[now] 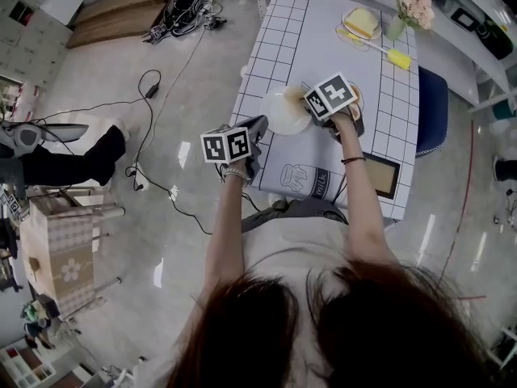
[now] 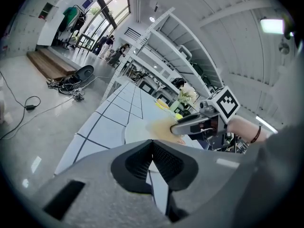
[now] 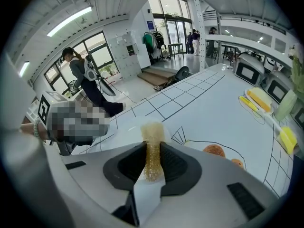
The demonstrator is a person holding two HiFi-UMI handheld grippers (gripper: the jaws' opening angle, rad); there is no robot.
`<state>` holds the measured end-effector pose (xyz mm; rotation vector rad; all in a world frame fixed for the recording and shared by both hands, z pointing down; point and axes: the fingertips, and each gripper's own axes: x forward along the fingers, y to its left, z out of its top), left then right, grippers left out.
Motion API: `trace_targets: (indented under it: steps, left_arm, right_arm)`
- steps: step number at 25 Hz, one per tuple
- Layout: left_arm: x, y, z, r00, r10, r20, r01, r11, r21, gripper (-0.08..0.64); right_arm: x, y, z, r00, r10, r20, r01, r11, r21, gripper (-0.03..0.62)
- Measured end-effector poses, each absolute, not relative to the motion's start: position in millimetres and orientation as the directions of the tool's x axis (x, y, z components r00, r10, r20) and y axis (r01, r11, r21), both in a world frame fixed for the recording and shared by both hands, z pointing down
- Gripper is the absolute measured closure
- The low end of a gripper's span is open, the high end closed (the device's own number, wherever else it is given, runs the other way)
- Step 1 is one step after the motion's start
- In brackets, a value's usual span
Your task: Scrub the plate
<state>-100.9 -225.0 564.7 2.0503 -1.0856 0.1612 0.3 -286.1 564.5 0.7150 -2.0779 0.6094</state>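
You have bright, even light: ceiling strip lamps (image 3: 71,19) up and left of your right jaws, tall windows (image 3: 173,11) far ahead of them. The glossy floor (image 1: 182,148) beside your left jaws throws white glare streaks. Both gripper views bow hard at the rims and fall to black corners. The plate (image 2: 138,129) just past the left jaws looks washed-out and soft; the sponge (image 3: 152,150) between the right jaws is crisp.

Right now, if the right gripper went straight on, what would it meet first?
Probably the plate: the sponge in the right gripper juts ahead, and the plate lies just beyond. They may already touch; depth is unclear.
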Motion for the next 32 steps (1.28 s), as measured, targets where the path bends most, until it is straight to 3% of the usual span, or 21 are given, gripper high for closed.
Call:
trace_targets:
  steps: [32]
  left_arm:
    - [-96,-216,569,0.607,-0.668,0.431,-0.741,-0.28,0.61,0.549]
  right_arm:
    - [-17,-243,571,-0.52,-0.073,0.851,-0.548,0.793,-0.267,0.515]
